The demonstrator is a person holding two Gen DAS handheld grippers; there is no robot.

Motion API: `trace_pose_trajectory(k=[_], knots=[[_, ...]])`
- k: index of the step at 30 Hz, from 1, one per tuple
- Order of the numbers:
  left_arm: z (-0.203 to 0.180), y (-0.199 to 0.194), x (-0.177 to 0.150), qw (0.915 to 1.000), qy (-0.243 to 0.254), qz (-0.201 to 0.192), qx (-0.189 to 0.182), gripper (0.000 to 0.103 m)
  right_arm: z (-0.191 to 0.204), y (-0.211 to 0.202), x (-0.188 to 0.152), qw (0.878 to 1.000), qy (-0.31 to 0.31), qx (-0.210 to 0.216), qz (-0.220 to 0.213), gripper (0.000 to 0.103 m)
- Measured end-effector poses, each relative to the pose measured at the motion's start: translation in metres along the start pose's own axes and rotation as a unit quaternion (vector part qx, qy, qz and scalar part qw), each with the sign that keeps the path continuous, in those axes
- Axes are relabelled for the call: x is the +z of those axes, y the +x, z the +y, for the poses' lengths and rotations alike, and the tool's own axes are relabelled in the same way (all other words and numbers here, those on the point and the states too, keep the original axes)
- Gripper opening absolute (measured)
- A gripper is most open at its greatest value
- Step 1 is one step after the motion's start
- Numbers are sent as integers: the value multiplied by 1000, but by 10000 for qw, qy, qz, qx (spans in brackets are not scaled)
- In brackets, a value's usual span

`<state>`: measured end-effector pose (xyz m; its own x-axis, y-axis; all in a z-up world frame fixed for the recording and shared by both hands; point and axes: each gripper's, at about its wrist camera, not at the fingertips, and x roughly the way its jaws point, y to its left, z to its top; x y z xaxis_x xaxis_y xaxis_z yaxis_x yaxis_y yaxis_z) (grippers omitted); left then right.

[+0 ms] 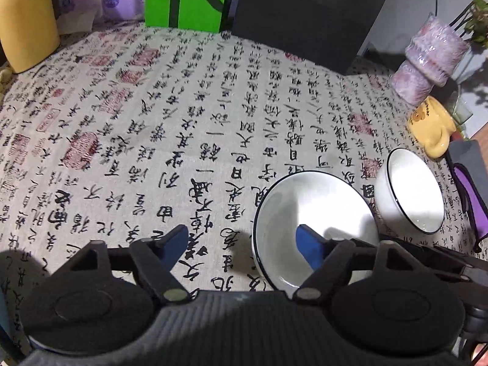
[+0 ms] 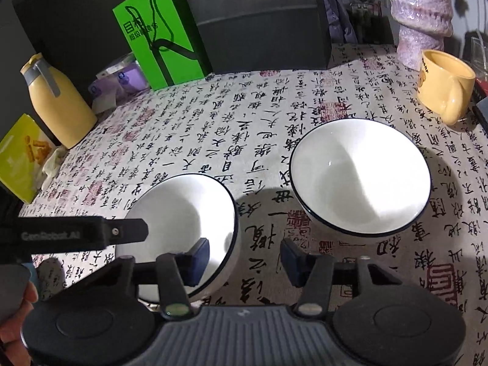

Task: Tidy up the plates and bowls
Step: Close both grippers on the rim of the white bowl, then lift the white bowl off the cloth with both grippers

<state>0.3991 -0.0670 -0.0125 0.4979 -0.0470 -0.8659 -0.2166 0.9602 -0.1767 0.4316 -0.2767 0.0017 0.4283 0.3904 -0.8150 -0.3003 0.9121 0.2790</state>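
Two white bowls with dark rims sit apart on the calligraphy-cloth bench [image 2: 305,97]: the near bowl [image 2: 183,225] and the far bowl [image 2: 360,174]. The left gripper [image 1: 244,244] and the right gripper [image 2: 244,259] both hover with jaws wide and empty, each straddling the near bowl's rim. Glazed ceramic looks stiff, slick and breakable, so a firm pinch across the rim wall seems the safest hold.
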Motion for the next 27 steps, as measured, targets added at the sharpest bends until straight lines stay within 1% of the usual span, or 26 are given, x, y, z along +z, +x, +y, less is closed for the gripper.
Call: trace_pose_trajectory(k=[1,2,3,7,9,10,11,12,14,16,17,18,23,27], knots=[[0,3,1,10000,-28,55,-17,78,0,2,0,10000,-3,6,32,47],[0,5,2,9999,-61,118,-63,74,0,4,1,10000,-5,15,64,47],[0,8,3,9998,-71,168,-91,68,-1,7,1,10000,1,17,93,45],[-4,13,3,9996,13,267,-97,58,0,13,1,9999,-10,45,165,36],[-5,15,3,9994,38,321,-117,49,1,15,2,9998,-28,67,189,34],[-6,16,3,9993,51,347,-120,46,1,16,2,9998,-39,91,200,32],[-6,16,3,9993,66,363,-114,41,2,16,2,9997,-48,114,208,31],[-7,17,4,9992,95,373,-128,30,2,16,2,9997,-67,127,213,29],[-8,18,3,9989,176,404,-143,20,4,17,3,9996,-102,138,219,26],[-10,18,3,9988,217,399,-168,17,4,17,3,9995,-93,199,235,22],[-11,19,3,9988,235,390,-171,13,4,17,3,9994,-81,232,243,20],[-12,19,3,9988,254,382,-142,13,5,18,4,9993,-72,263,249,19],[-11,20,4,9988,279,379,-127,11,8,18,5,9992,-221,202,275,19],[-11,20,4,9989,282,366,-104,11,8,19,5,9991,-225,192,290,18]])
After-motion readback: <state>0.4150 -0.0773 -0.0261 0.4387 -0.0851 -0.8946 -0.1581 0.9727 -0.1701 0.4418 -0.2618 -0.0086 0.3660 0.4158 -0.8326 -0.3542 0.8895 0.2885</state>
